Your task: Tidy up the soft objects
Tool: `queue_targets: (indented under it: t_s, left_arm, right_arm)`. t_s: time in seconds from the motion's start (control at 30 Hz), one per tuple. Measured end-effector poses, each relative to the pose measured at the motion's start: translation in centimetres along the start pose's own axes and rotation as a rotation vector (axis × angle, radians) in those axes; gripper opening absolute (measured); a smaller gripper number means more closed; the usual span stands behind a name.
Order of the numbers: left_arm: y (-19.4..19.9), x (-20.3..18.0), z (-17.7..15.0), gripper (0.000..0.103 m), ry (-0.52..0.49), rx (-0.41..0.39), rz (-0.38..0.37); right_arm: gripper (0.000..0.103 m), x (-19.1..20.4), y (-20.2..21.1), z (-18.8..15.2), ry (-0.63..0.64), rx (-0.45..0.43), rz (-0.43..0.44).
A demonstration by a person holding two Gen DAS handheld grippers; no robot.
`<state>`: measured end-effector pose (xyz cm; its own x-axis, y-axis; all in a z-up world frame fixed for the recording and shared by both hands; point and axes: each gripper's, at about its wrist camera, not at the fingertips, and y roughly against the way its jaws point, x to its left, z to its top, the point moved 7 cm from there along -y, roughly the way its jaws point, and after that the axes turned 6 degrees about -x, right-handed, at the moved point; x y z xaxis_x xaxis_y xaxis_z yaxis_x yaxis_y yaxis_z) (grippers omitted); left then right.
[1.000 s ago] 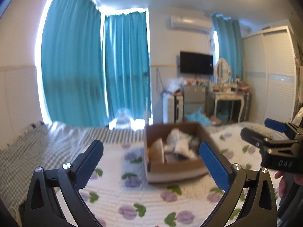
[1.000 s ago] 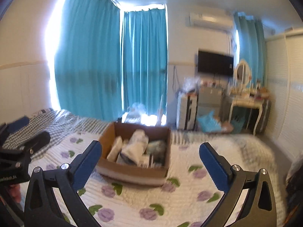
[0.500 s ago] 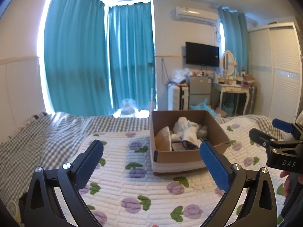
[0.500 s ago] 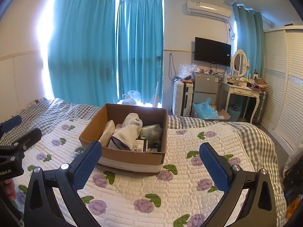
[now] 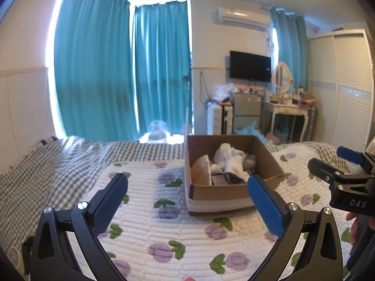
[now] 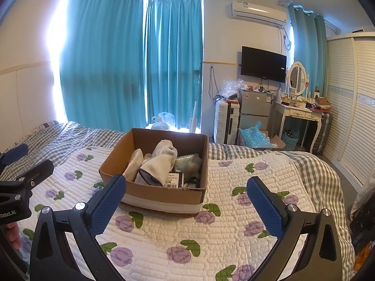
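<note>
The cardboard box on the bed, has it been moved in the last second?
Cannot tell. The cardboard box sits over the same flowers of the quilt; its shift against the curtains looks like camera motion.

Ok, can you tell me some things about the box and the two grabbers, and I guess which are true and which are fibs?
1. The cardboard box sits on the flowered quilt. True.
2. The box is empty. False: white socks and other small items lie inside.
3. The left gripper is open. True.
4. The right gripper holds a sock. False: it is open and holds nothing.
5. The curtains are red. False: they are teal.
</note>
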<state>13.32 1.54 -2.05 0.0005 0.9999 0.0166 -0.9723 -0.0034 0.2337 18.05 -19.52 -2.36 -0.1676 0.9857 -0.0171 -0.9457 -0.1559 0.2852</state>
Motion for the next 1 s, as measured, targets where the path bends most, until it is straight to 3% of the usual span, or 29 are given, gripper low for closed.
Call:
queue_targets:
  t_s: [1.0]
  left_arm:
    - [-0.37, -0.07, -0.43, 0.103, -0.004, 0.022, 0.004]
  right_arm:
    - [0.103, 0.2, 0.09, -0.19, 0.027, 0.011, -0.004]
